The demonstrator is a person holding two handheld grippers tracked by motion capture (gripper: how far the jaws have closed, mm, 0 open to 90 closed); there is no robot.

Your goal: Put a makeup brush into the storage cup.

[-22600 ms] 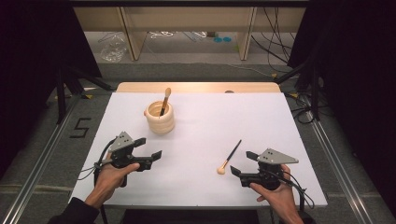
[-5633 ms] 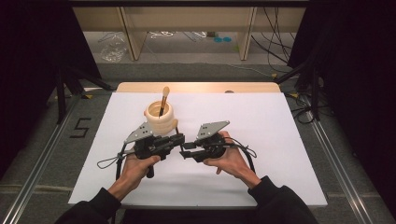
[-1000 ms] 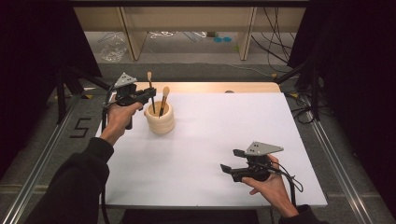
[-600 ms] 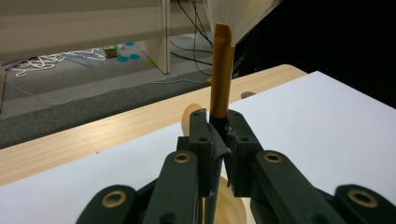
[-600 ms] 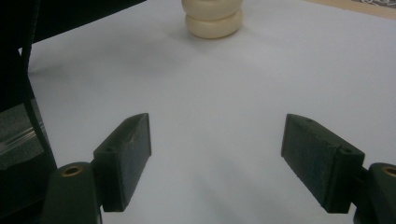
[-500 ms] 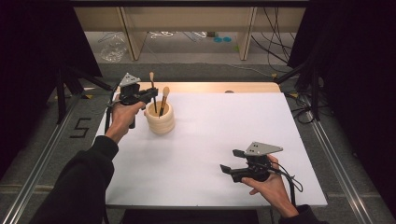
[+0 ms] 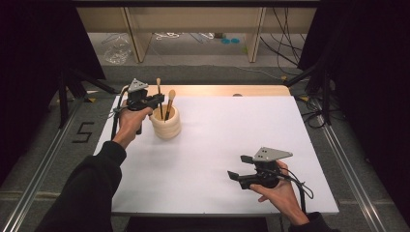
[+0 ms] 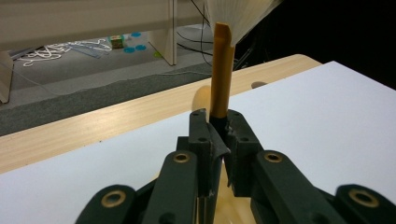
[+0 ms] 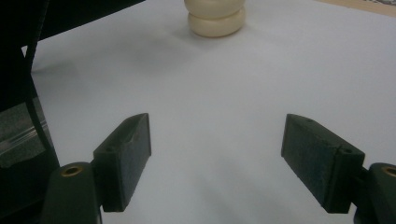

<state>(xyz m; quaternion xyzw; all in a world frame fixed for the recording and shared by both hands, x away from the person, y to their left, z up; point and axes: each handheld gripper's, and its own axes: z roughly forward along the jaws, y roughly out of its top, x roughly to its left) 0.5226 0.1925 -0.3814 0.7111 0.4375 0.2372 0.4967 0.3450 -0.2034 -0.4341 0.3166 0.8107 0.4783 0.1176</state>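
**Inspector A:** Left gripper (image 7: 157,100), condition?

**Inspector B:** Its black jaws are clamped on a brush (image 8: 221,74), gripping the dark part of the handle just below an amber ferrule of smooth, flattened section. Pale, fine bristles fan out above the ferrule. In the high view the brush stands roughly upright over the holder (image 7: 166,122), at its left rim; whether its lower end touches the inside I cannot tell.

**Inspector A:** The holder itself?

**Inspector B:** Cream-coloured, round, with ribbed, stacked rings and a matt surface. It sits on the white table (image 7: 232,130) near the far left corner. A second brush (image 7: 168,102) leans inside it, with a dark handle and a tan rounded head.

**Inspector A:** Right gripper (image 7: 238,166)?

**Inspector B:** Jaws wide apart, nothing between them. The pads (image 9: 132,150) are dark, blocky and slightly grainy. It is held low over the near right part of the table, well apart from the holder.

**Inspector A:** Table surface?

**Inspector B:** Smooth, flat white sheet; a light wooden strip (image 7: 212,90) shows along the far edge.
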